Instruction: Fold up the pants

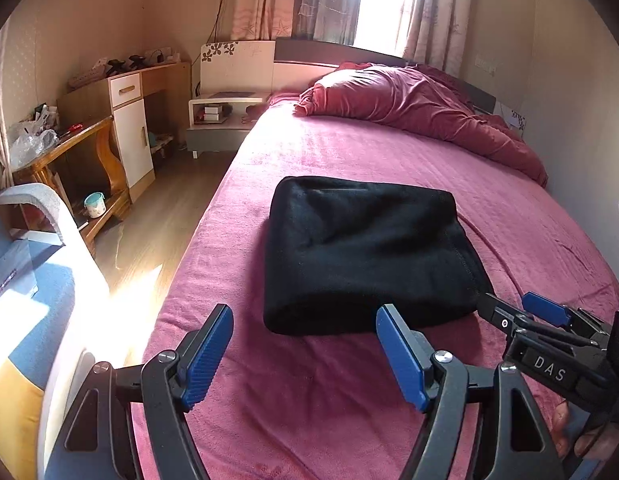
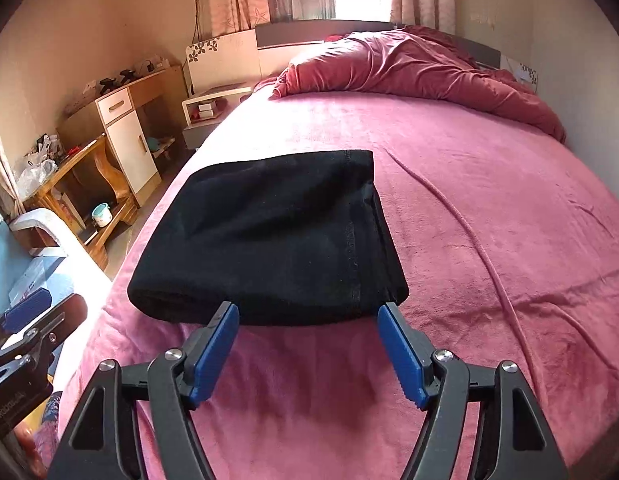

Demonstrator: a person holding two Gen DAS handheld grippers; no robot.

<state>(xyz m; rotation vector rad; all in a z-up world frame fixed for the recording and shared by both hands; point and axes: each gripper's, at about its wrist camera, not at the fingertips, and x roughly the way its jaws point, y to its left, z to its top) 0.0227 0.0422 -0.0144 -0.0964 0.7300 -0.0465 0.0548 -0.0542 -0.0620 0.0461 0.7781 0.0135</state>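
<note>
Pants (image 2: 269, 236) lie folded on bed (image 2: 489, 200): soft, light, limp. Both my tools (image 1: 305, 354) (image 2: 307, 354) released, empty. Grip folded near edge.

Pink bed (image 1: 329, 152) w/ folded pants (image 1: 365, 256), duvet (image 1: 421, 108)

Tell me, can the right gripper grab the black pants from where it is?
Probably yes. The right gripper is open, its tips right at the near edge of the folded black pants on the bed, with nothing between them.
</note>
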